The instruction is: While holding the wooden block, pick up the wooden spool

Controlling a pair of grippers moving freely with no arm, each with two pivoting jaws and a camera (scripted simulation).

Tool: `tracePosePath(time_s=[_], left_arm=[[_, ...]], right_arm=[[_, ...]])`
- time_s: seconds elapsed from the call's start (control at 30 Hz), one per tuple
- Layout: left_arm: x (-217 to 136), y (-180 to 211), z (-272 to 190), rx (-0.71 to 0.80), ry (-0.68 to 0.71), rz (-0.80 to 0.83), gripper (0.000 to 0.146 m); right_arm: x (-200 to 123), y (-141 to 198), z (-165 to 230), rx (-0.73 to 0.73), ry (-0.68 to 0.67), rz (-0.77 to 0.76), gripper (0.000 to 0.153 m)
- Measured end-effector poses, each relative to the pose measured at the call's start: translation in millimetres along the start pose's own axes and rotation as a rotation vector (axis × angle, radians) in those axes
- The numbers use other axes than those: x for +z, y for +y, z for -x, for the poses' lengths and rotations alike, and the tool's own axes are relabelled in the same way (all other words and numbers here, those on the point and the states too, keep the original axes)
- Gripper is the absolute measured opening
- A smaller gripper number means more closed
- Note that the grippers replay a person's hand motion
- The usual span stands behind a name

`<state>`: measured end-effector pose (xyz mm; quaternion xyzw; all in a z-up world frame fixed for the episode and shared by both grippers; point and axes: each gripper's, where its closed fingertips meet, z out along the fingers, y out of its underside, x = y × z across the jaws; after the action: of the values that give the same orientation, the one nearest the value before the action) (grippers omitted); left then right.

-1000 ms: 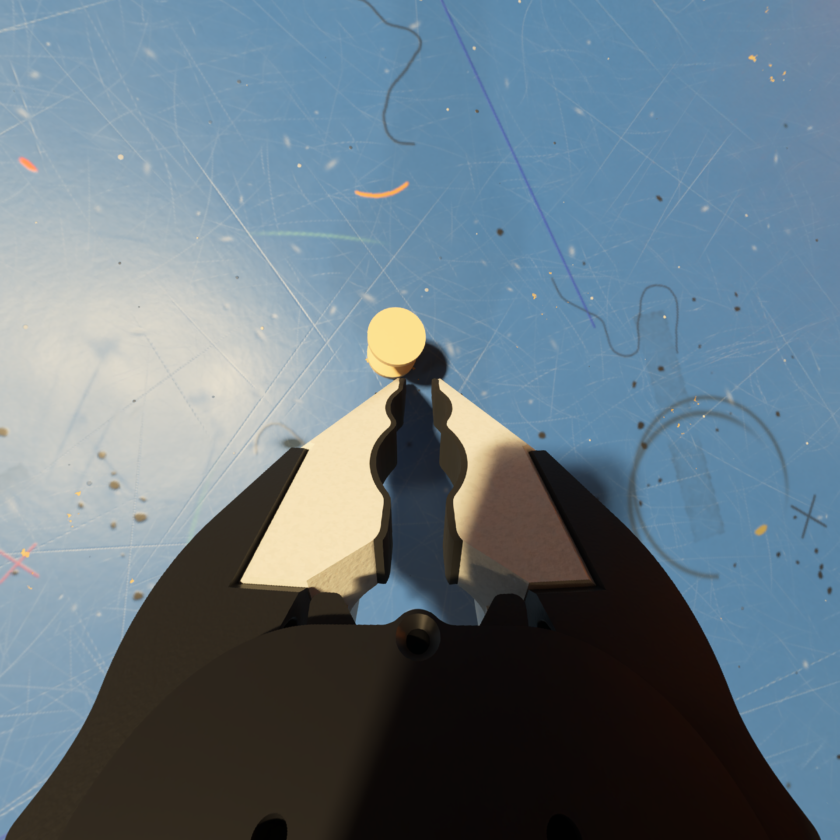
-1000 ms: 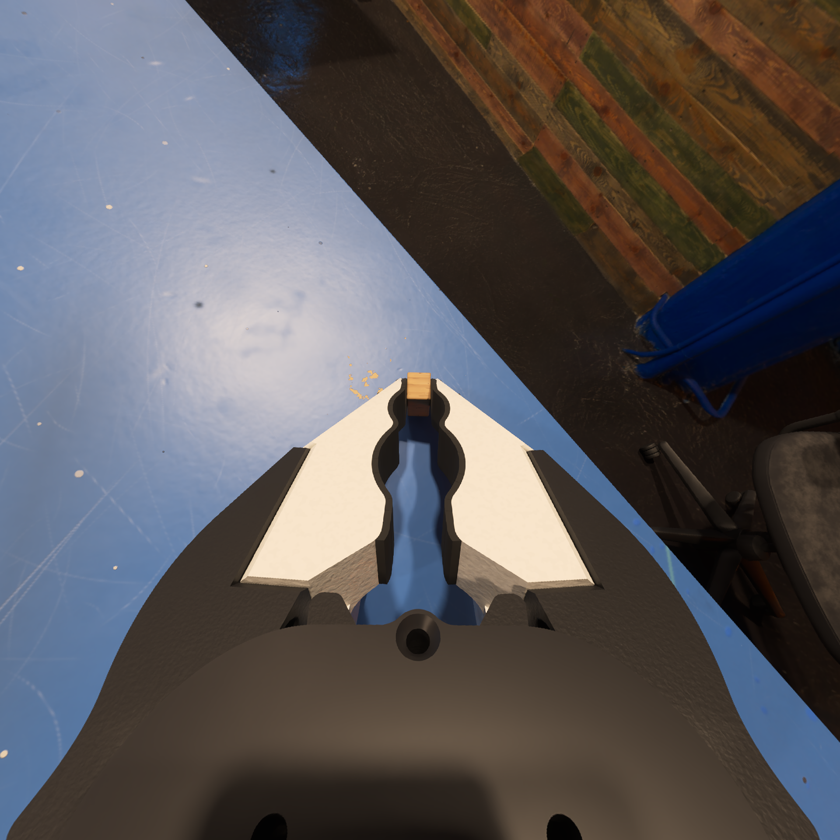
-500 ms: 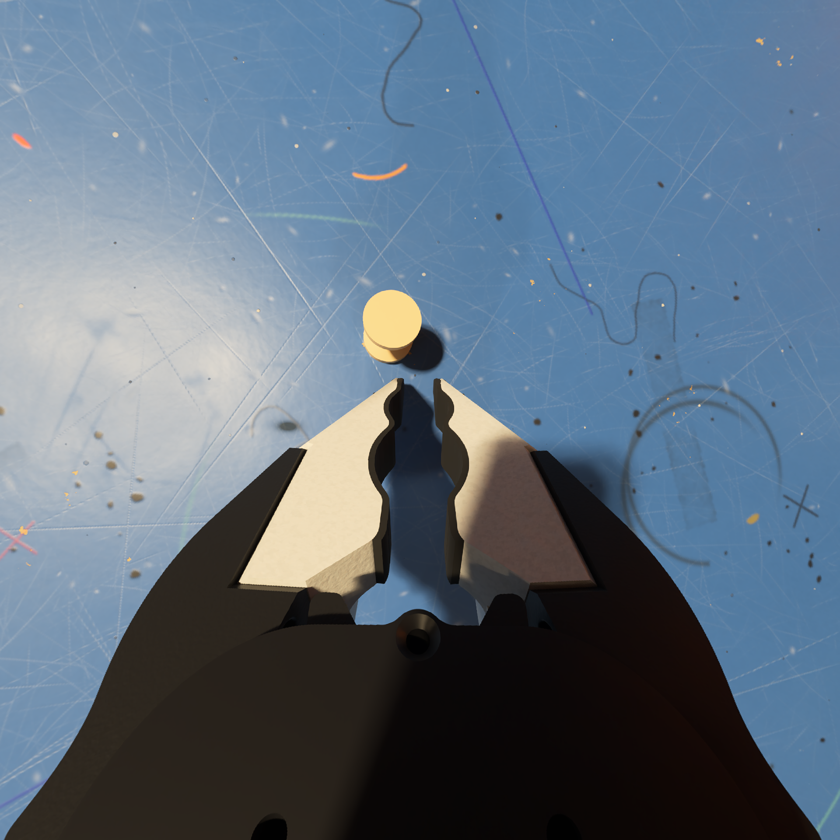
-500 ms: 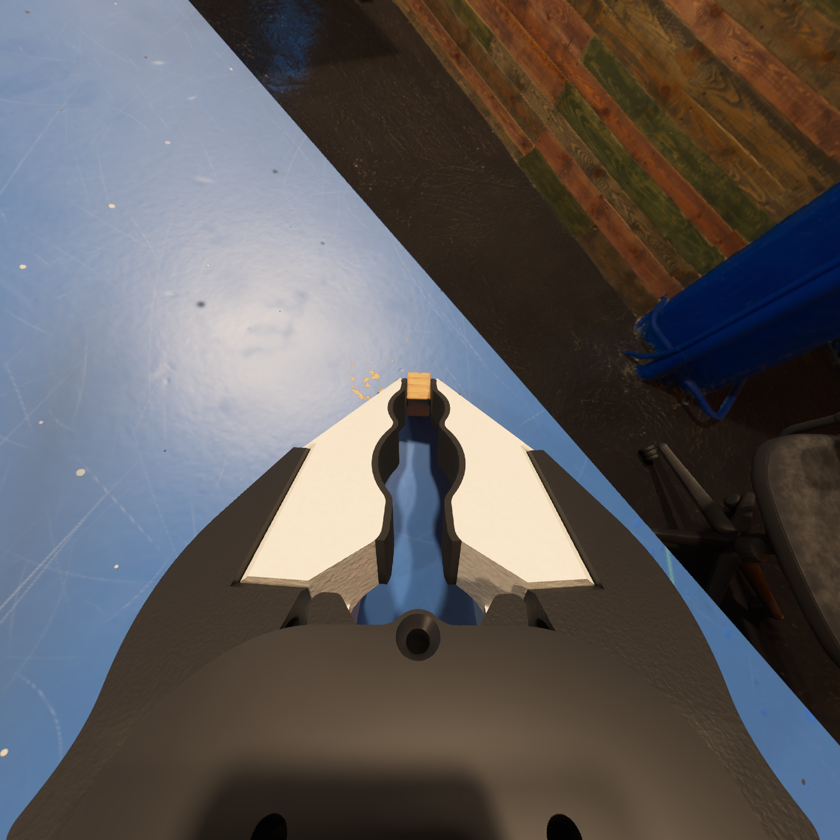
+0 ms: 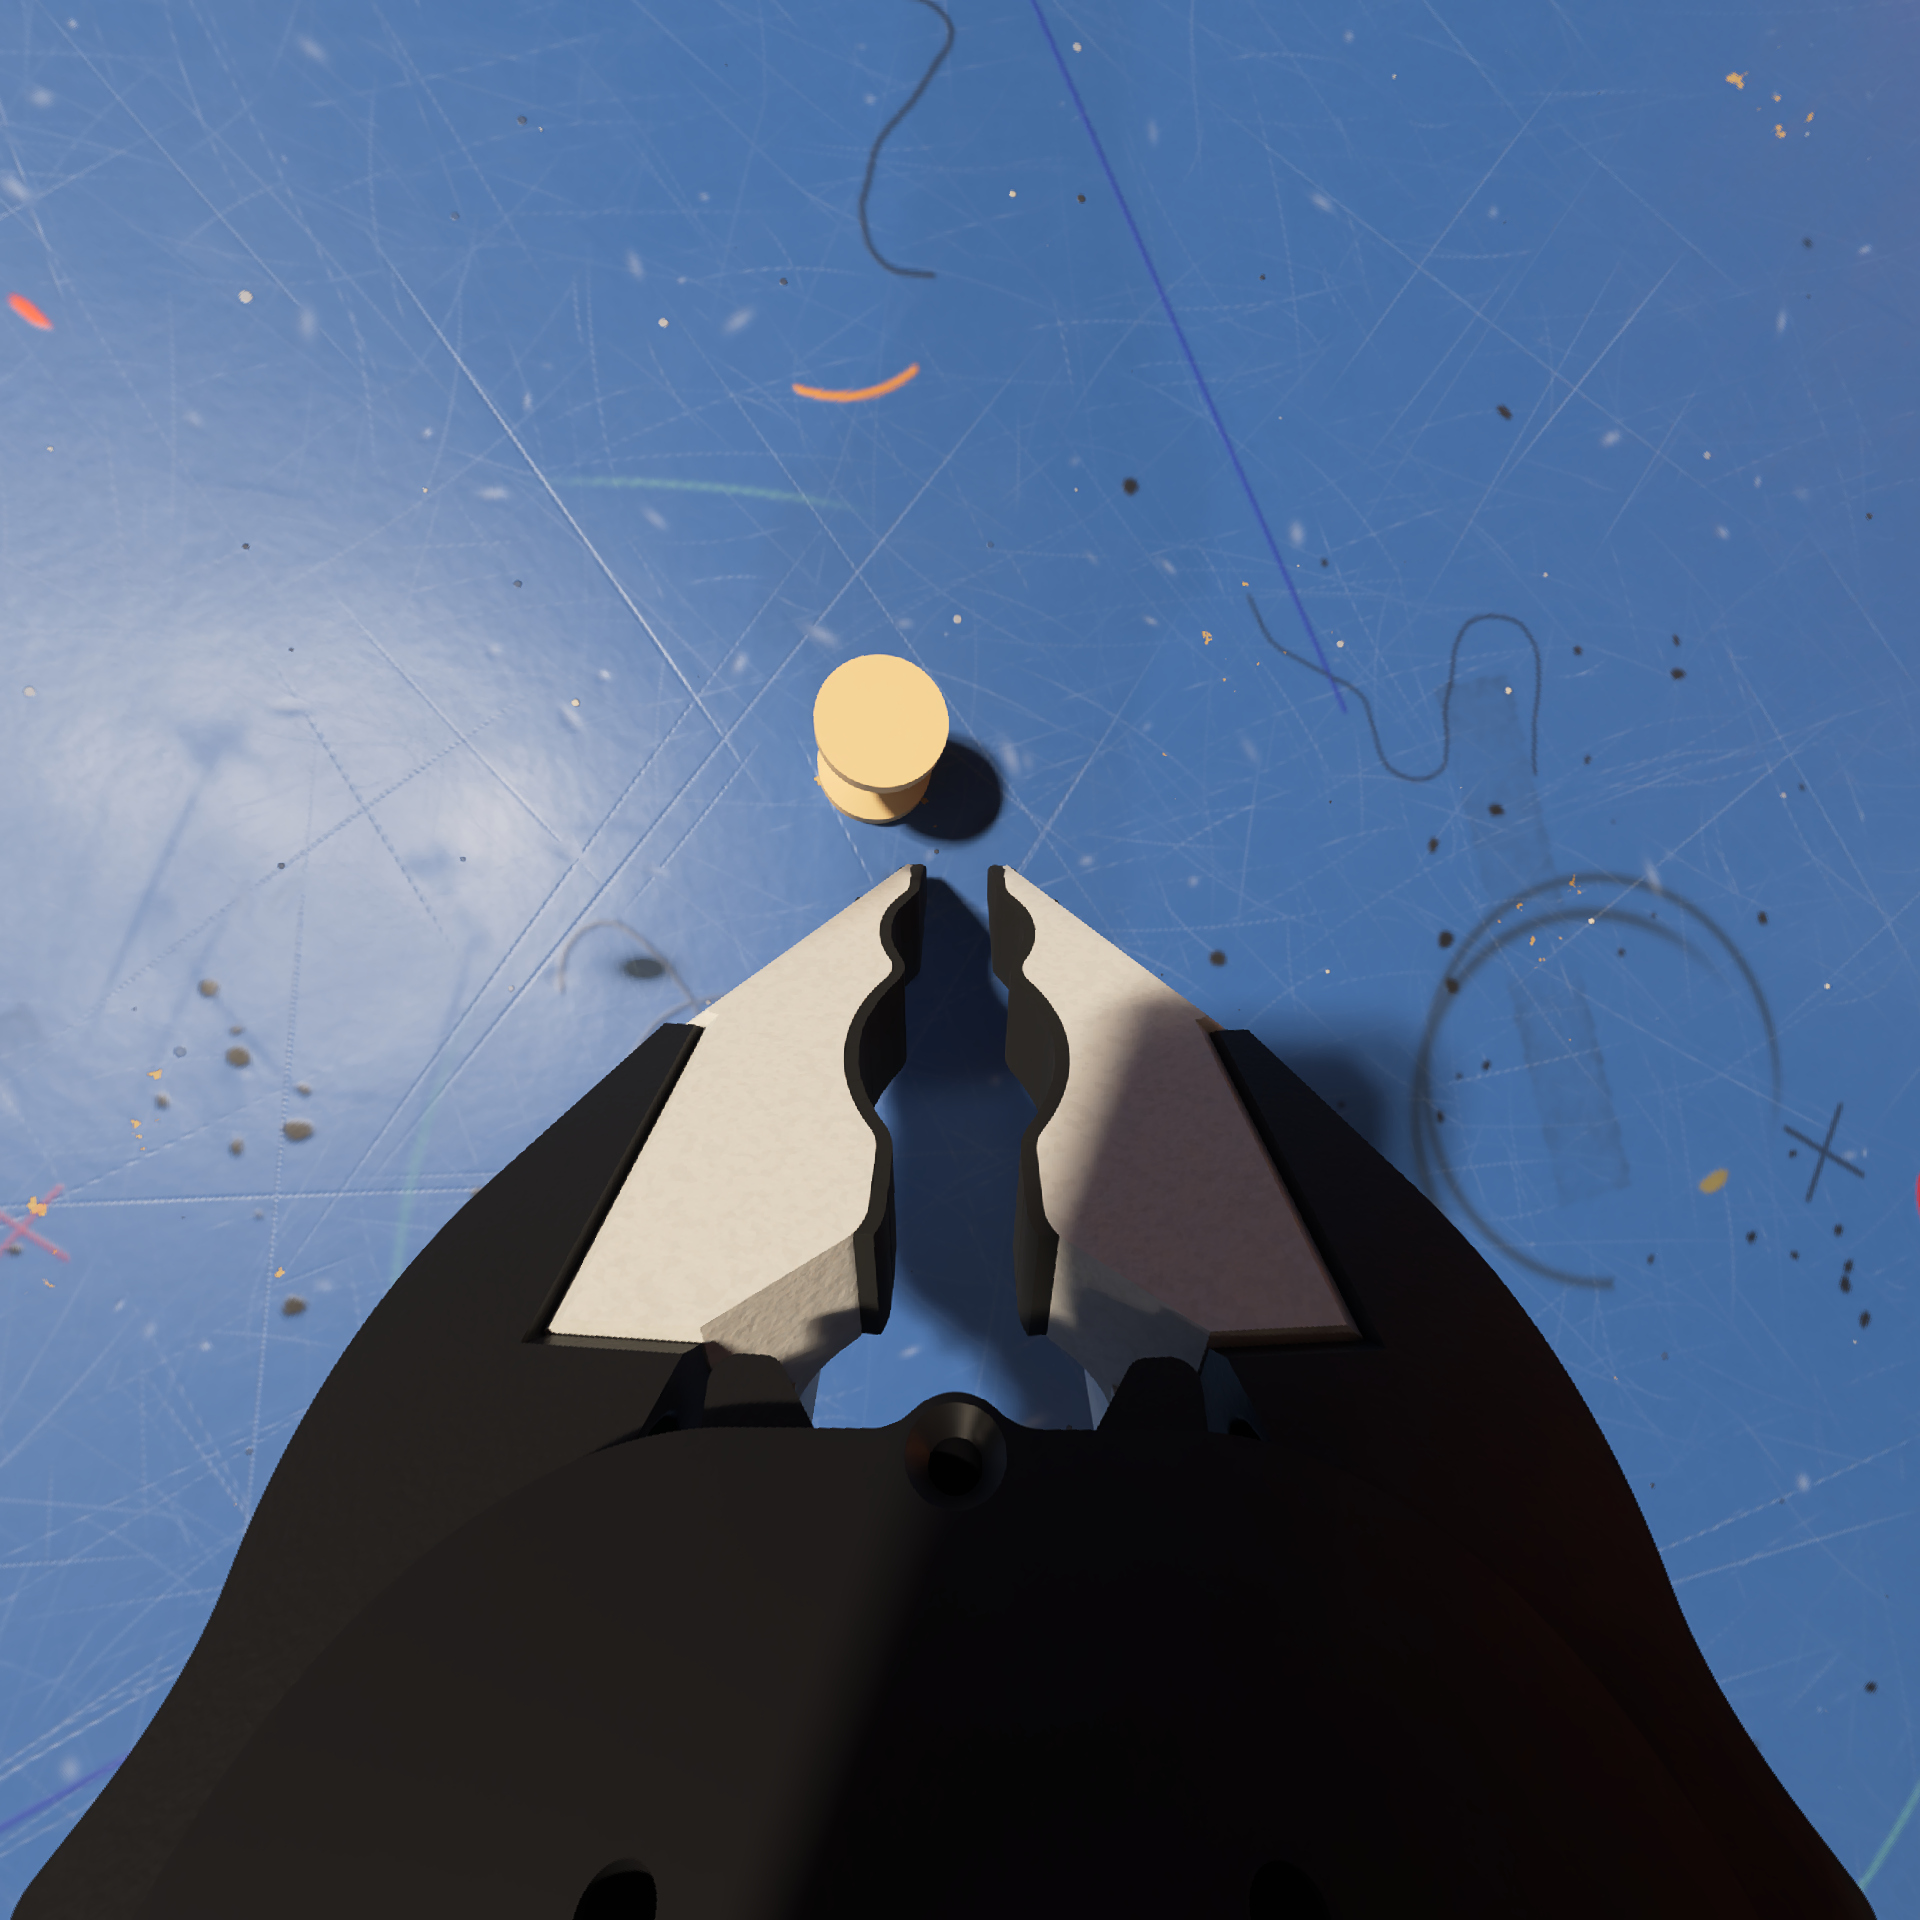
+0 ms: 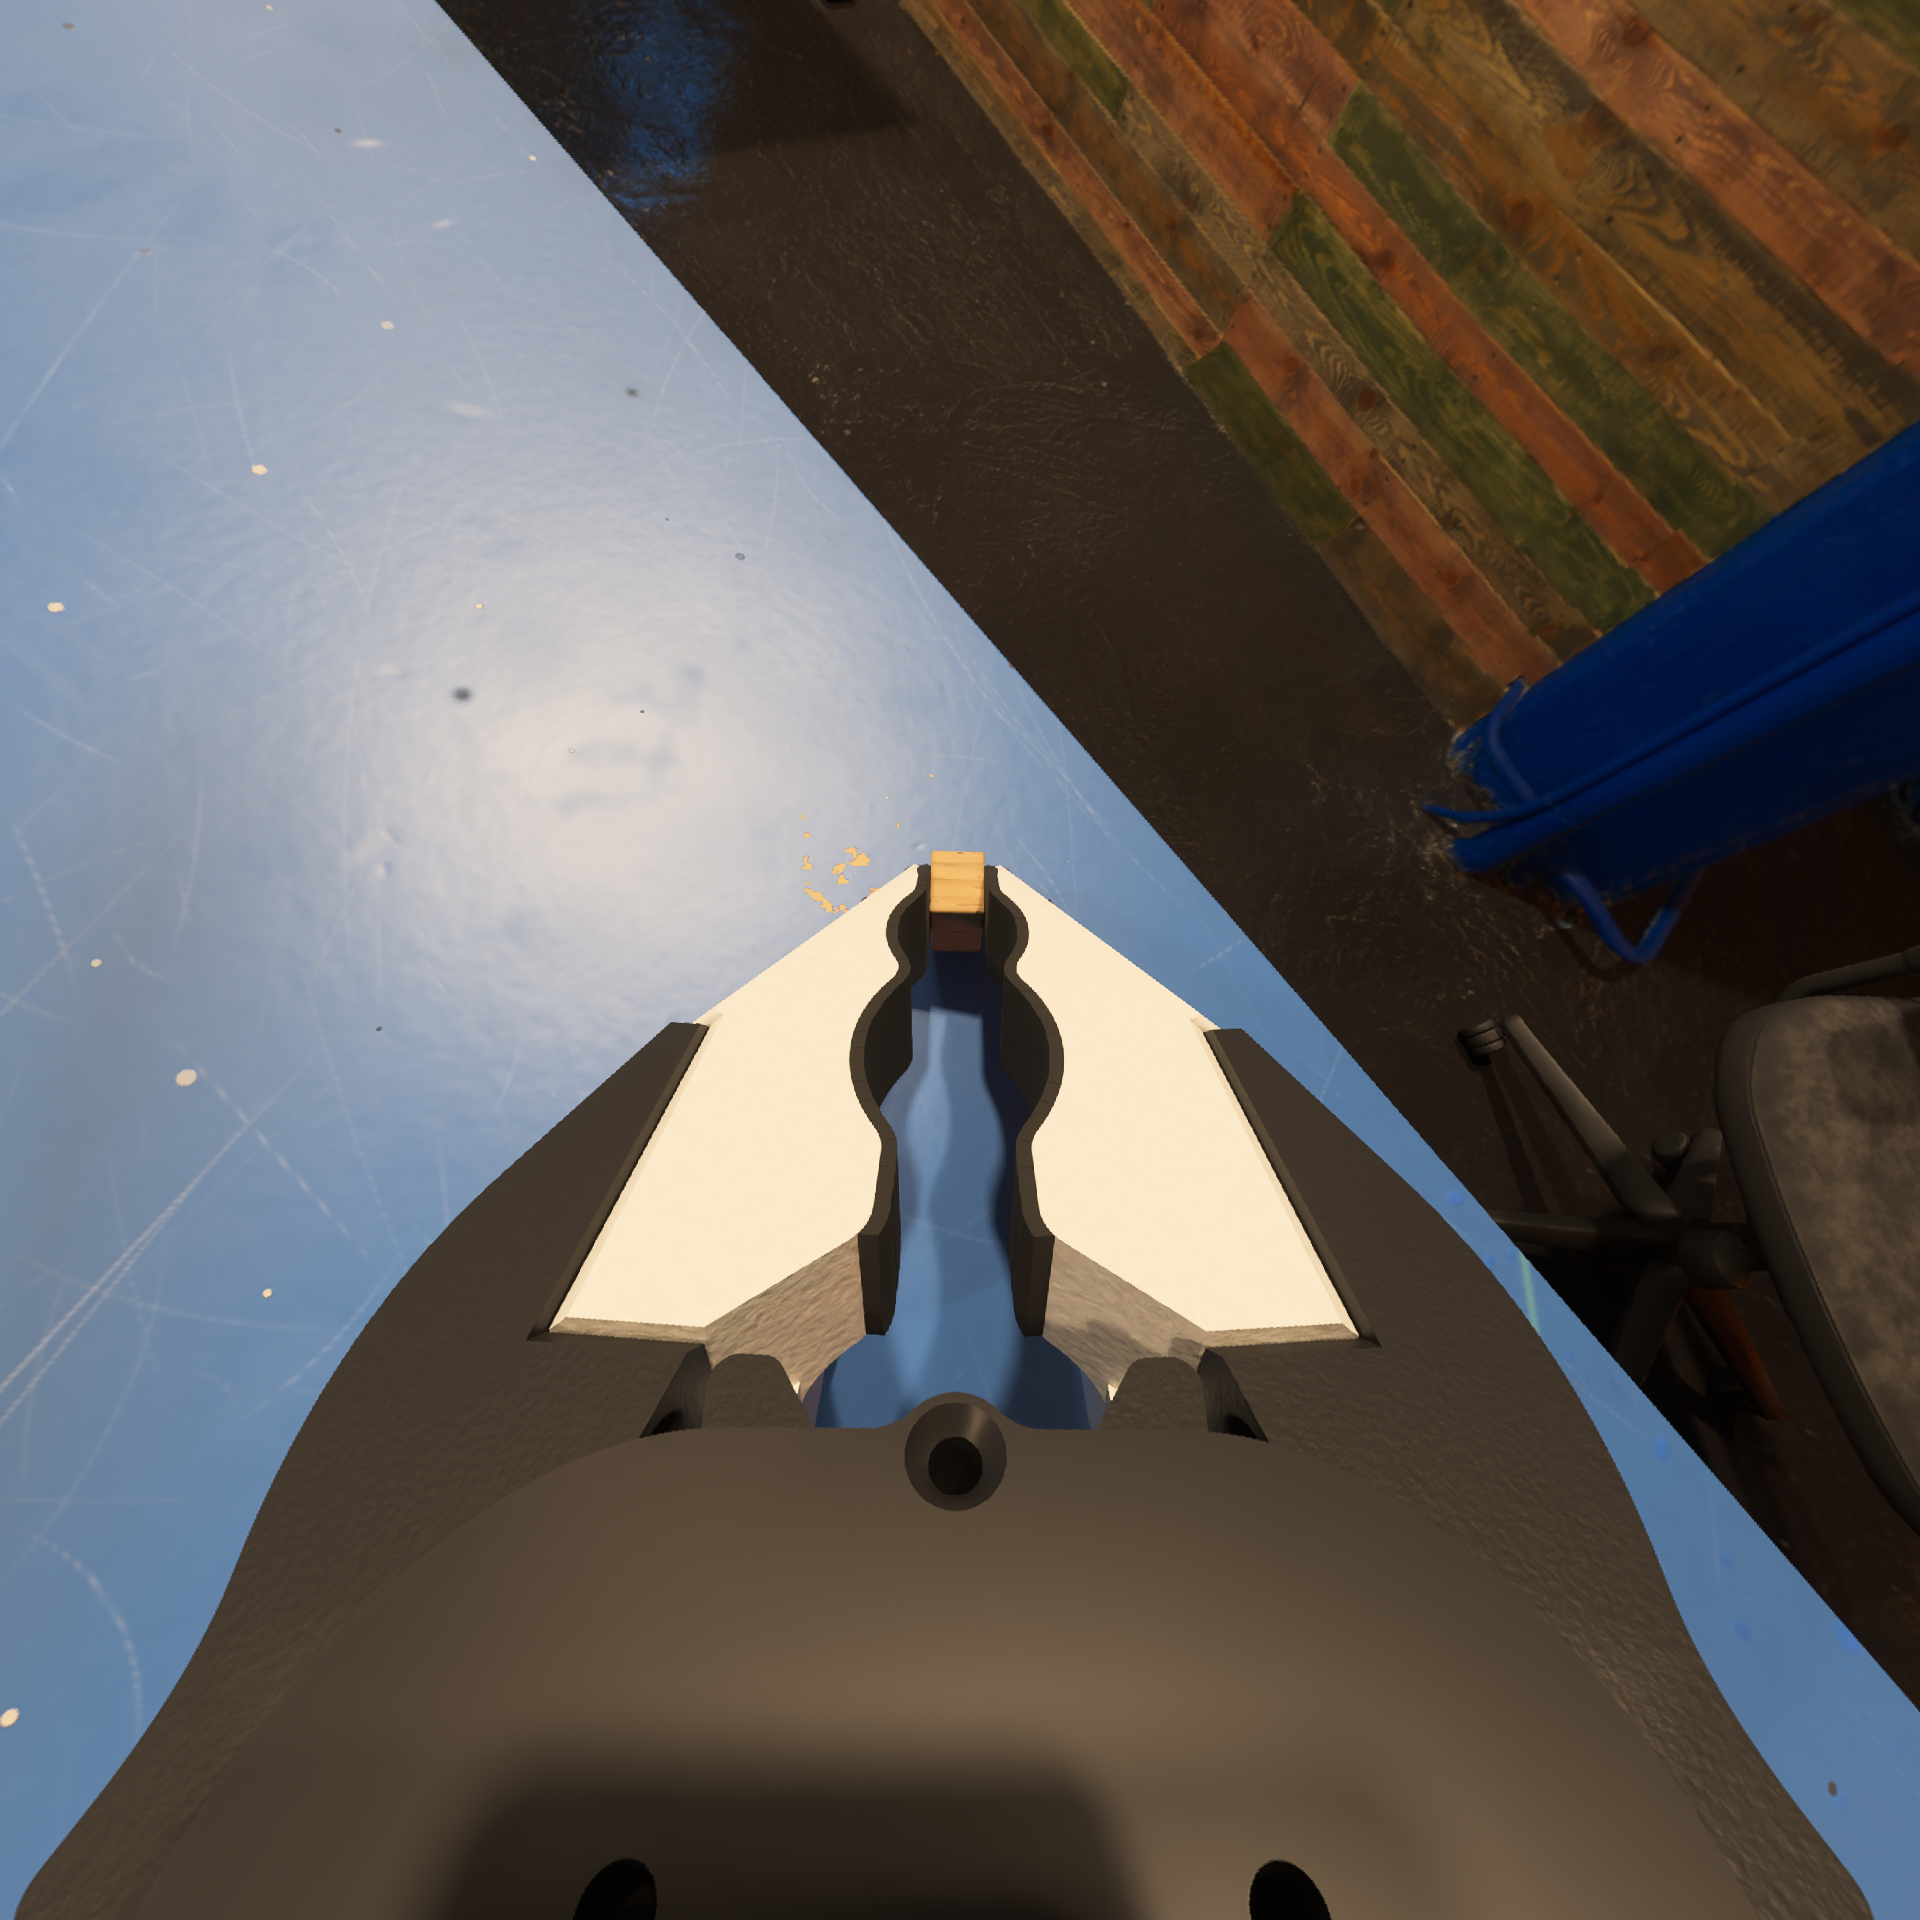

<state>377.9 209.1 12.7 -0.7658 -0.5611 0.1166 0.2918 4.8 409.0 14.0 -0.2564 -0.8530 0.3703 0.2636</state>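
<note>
A pale wooden spool (image 5: 879,736) stands upright on the scratched blue table (image 5: 416,623), just beyond my left fingertips and a little to their left. My left gripper (image 5: 954,873) is open with a narrow gap and holds nothing; it is above the table and apart from the spool. In the right wrist view, my right gripper (image 6: 956,883) is shut on a small wooden block (image 6: 956,881), pinched between the very tips and held above the blue table (image 6: 416,623) near its edge.
The table edge (image 6: 1039,675) runs diagonally in the right wrist view, with dark floor beyond it. A blue bin (image 6: 1714,707) and a grey chair (image 6: 1829,1195) stand off the table at right. Pen marks and a drawn circle (image 5: 1590,1081) cover the tabletop.
The spool has drawn away from my left fingertips as the left gripper pulled back, and its jaws have opened slightly wider. The right gripper holds still with the block.
</note>
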Motion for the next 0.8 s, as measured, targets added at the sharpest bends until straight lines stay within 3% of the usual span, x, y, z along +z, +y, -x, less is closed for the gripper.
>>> tracePosePath(time_s=[0.4, 0.57, 0.63, 0.7, 0.8], left_arm=[[-2.6, 2.9, -0.3, -0.006, -0.006, -0.006, 0.011], [-22.6, -10.8, 9.3, -0.036, -0.015, -0.105, 0.011], [-31.1, -19.6, 19.8, -0.037, -0.05, -0.159, 0.023], [-30.6, -25.4, 25.5, -0.01, -0.065, -0.191, 0.045], [-15.6, -25.1, 25.0, 0.0, -0.01, -0.17, 0.057]], right_arm=[[-0.1, -0.1, -0.3, 0.0, 0.002, 0.0, 0.009], [0.0, -0.1, -0.4, 0.0, 0.001, 0.0, 0.009], [0.0, -0.2, -0.3, -0.002, 0.003, 0.0, 0.009], [0.3, -0.5, 0.0, -0.005, 0.003, 0.0, 0.009], [0.3, -0.6, 0.1, -0.006, 0.003, -0.001, 0.009]])
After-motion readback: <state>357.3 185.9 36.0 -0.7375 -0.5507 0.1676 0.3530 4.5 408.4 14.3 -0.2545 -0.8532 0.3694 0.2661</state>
